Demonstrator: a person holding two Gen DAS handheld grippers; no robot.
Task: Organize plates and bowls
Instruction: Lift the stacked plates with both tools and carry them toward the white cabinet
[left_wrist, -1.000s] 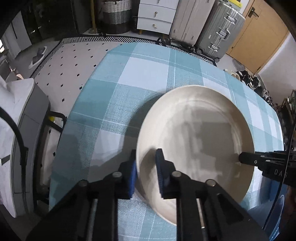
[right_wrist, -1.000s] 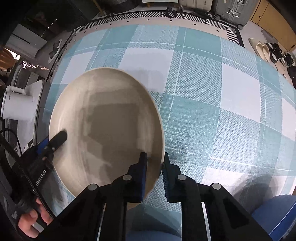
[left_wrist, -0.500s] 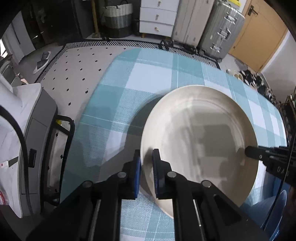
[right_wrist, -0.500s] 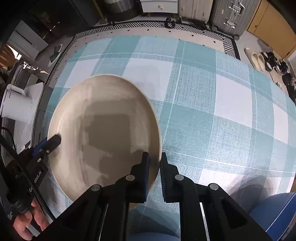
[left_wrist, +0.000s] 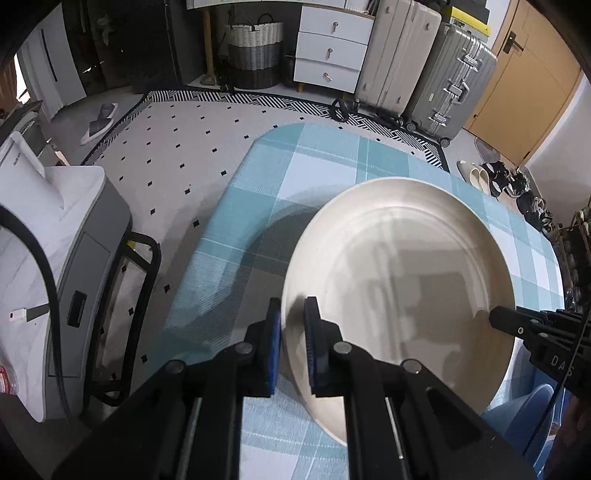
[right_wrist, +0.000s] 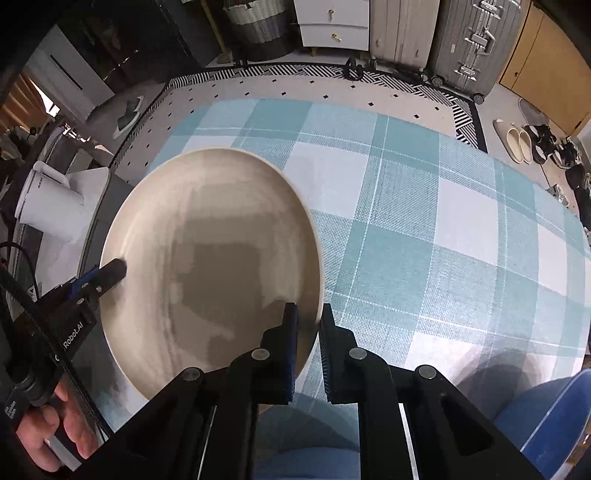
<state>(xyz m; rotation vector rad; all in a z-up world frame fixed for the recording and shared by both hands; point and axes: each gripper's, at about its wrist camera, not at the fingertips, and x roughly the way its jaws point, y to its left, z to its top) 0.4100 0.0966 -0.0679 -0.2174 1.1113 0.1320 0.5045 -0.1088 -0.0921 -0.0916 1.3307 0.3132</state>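
A large cream plate (left_wrist: 399, 280) is held in the air above the table with the blue-and-white checked cloth (left_wrist: 317, 170), casting a shadow on it. My left gripper (left_wrist: 293, 325) is shut on the plate's left rim. My right gripper (right_wrist: 308, 321) is shut on the opposite rim of the plate (right_wrist: 214, 258). The right gripper's fingertip (left_wrist: 498, 317) shows at the plate's right edge in the left wrist view. The left gripper's fingertip (right_wrist: 114, 269) shows at the plate's left edge in the right wrist view. No bowls are in view.
A grey-and-white appliance (left_wrist: 55, 266) with a black cable stands left of the table. A blue chair (right_wrist: 546, 417) is at the near right. Suitcases (left_wrist: 443, 74), white drawers (left_wrist: 332, 48) and a woven basket (left_wrist: 251, 51) stand beyond the patterned rug.
Both grippers have lifted the plate higher off the table, so the table looks farther away and more of the room shows. Both grips on the rim have tightened.
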